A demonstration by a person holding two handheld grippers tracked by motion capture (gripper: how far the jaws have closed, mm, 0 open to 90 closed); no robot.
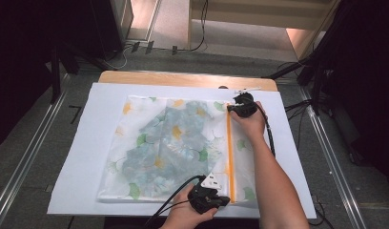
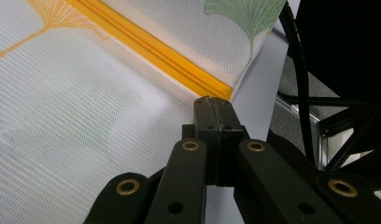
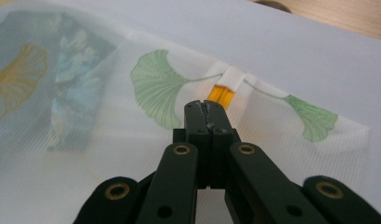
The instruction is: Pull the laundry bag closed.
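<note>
A white mesh zip bag (image 1: 149, 143) printed with ginkgo leaves lies flat on a white sheet, with folded blue patterned cloth (image 1: 168, 143) inside. Its orange zipper (image 1: 229, 152) runs along the bag's right side. My left gripper (image 1: 224, 199) is at the zipper's near end, and in the left gripper view the left gripper (image 2: 214, 100) is shut on the bag's mesh beside the orange zipper (image 2: 151, 49). My right gripper (image 1: 230, 108) is at the far end. In the right gripper view the right gripper (image 3: 207, 105) is shut just short of the zipper's orange end (image 3: 221, 95) and white tab (image 3: 233, 77), and it hides the pull.
The white sheet (image 1: 87, 143) covers a wooden table (image 1: 183, 78) whose far edge shows. Dark stands and cables (image 1: 307, 71) surround the table on a grey floor. Bare sheet lies left of the bag and along its far side.
</note>
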